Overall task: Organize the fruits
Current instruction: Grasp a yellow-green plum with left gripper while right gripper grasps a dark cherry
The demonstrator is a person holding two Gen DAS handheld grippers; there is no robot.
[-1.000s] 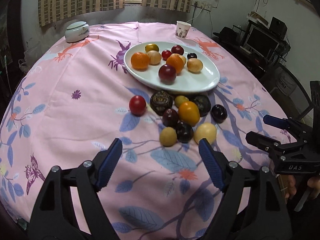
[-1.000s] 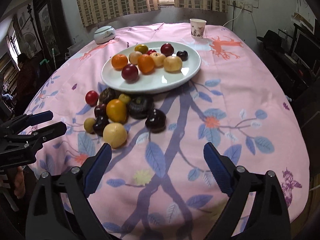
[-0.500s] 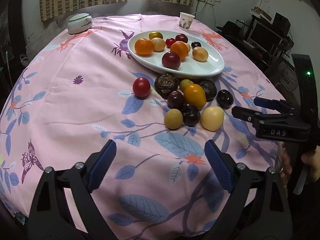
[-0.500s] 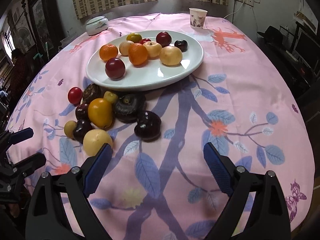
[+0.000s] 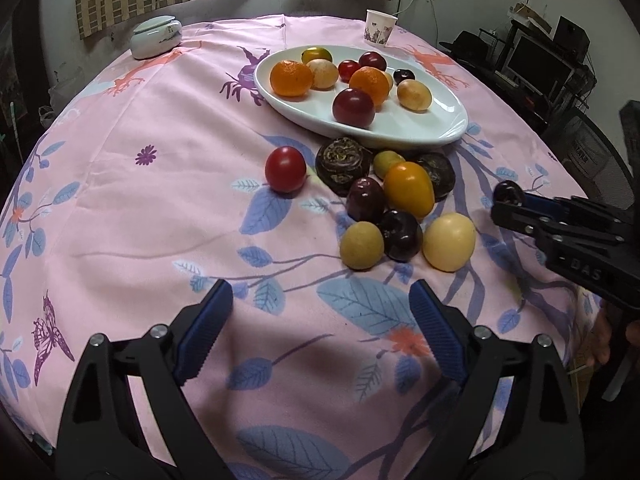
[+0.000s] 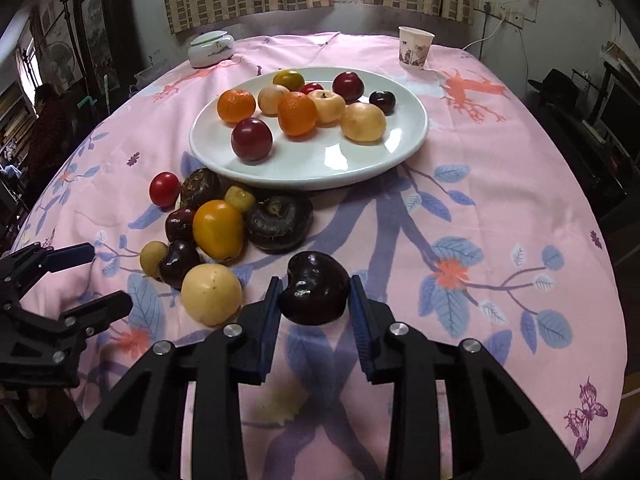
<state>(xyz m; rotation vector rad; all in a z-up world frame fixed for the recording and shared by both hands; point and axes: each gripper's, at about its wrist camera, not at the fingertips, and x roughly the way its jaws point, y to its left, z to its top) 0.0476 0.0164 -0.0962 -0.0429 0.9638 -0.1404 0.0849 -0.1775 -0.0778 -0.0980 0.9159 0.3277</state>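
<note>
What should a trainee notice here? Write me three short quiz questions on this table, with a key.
1. True or false: the right tongs are shut on the dark fruit.
2. Where does the red tomato lie? A: in the paper cup. B: on the pink cloth. C: in the lidded jar.
3. Fill in: the left tongs are ___ and hold nothing.

Key: 1 true, their jaws have just been closing onto it. 2 B. 3 open, their jaws have just been opening wider.
</note>
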